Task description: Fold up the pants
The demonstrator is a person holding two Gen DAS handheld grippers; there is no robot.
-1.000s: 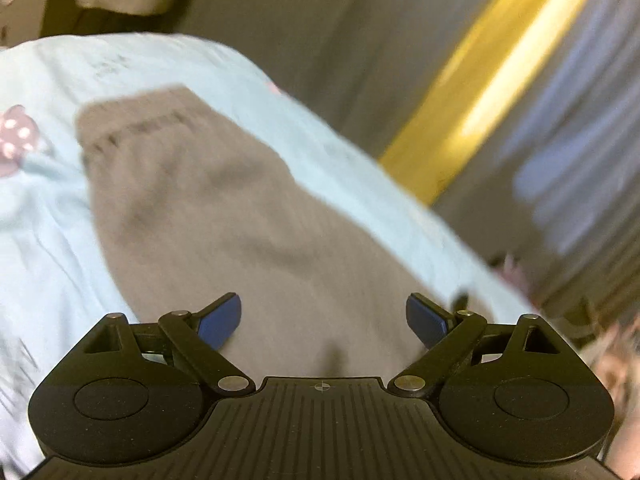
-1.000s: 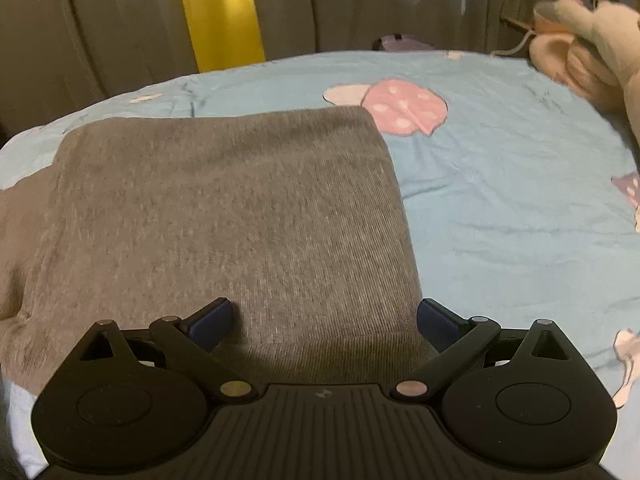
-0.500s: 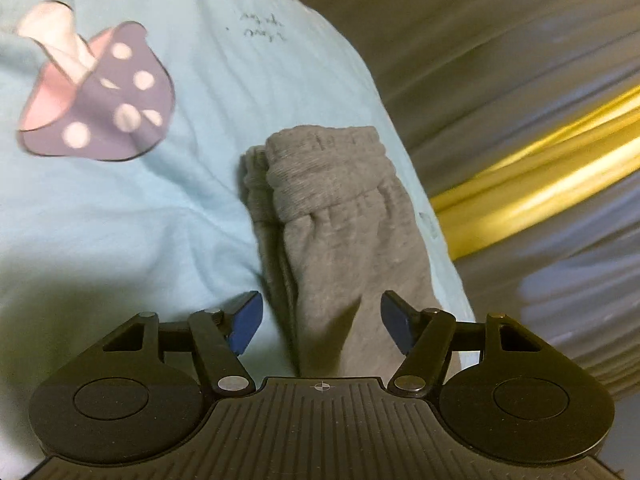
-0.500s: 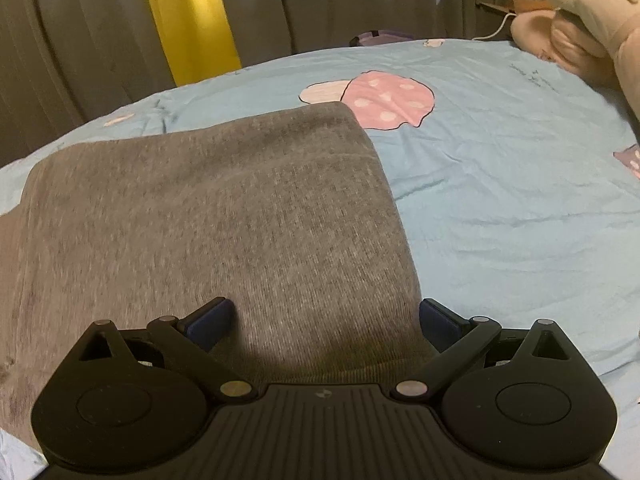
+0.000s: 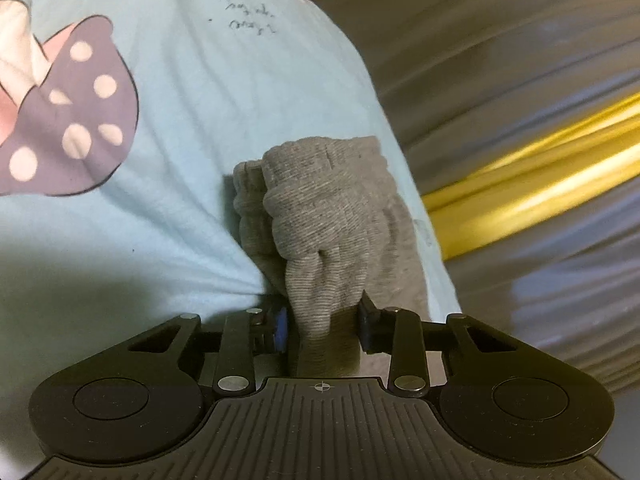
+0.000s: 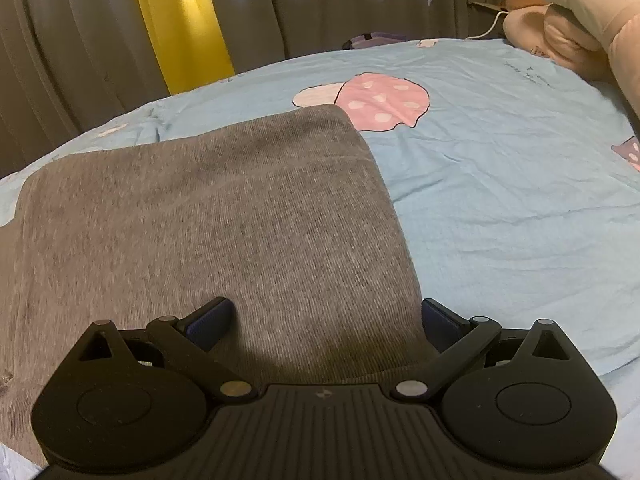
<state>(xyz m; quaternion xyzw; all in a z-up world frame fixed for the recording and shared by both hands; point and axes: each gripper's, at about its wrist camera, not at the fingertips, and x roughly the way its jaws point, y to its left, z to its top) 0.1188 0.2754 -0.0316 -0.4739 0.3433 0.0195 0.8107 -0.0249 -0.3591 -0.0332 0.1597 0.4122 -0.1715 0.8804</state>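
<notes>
Grey knit pants lie on a light blue bedsheet [image 6: 500,184]. In the left wrist view the ribbed cuff end of the pants [image 5: 324,208] bunches up between my fingers. My left gripper [image 5: 322,322] is shut on this bunched leg fabric, just behind the cuffs. In the right wrist view the broad folded part of the pants [image 6: 224,216] spreads flat ahead and to the left. My right gripper [image 6: 326,316] is open, low over the pants' near right edge, its right finger by the fabric edge. It holds nothing.
The sheet has mushroom prints [image 6: 376,100] [image 5: 60,120]. A pink plush toy [image 6: 576,20] lies at the far right of the bed. Grey and yellow curtains [image 6: 180,24] hang behind the bed. The bed edge [image 5: 400,152] runs close to the right of the cuffs.
My left gripper has swung to the pant cuffs, moved in and closed on the leg fabric, bunching it. My right gripper stays open and has shifted slightly over the pants.
</notes>
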